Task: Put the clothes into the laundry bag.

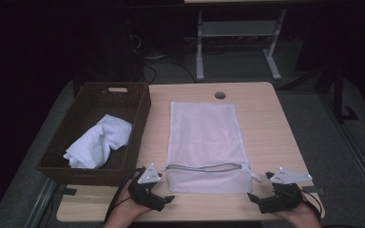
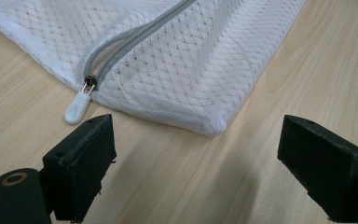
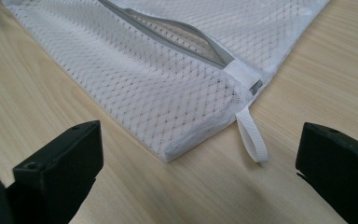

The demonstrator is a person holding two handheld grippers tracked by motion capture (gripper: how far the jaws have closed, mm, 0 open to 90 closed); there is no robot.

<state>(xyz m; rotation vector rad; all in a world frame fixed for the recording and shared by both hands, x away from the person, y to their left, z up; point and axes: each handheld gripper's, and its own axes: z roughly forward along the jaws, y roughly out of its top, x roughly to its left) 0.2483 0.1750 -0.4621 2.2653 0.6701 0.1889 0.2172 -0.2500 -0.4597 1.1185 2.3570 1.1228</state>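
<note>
A white mesh laundry bag point(image 1: 203, 142) lies flat in the middle of the wooden table point(image 1: 266, 123), its grey zipper point(image 1: 204, 167) running across near the front end. My left gripper point(image 1: 153, 189) rests at the bag's front left corner, my right gripper point(image 1: 267, 188) at the front right corner. In the left gripper view the gripper point(image 2: 196, 140) is open, with the bag's corner point(image 2: 209, 126) and the white zipper pull point(image 2: 78, 109) just ahead. In the right gripper view the gripper point(image 3: 200, 135) is open too, facing the other corner point(image 3: 168, 151) and a white fabric loop point(image 3: 252, 137). Neither holds anything.
A dark wicker basket point(image 1: 83, 102) stands on the table's left side with a crumpled white cloth point(image 1: 100, 141) inside. A round cable hole point(image 1: 220, 95) sits at the table's far edge. Beyond the table are desk legs point(image 1: 200, 47) and cables on the floor.
</note>
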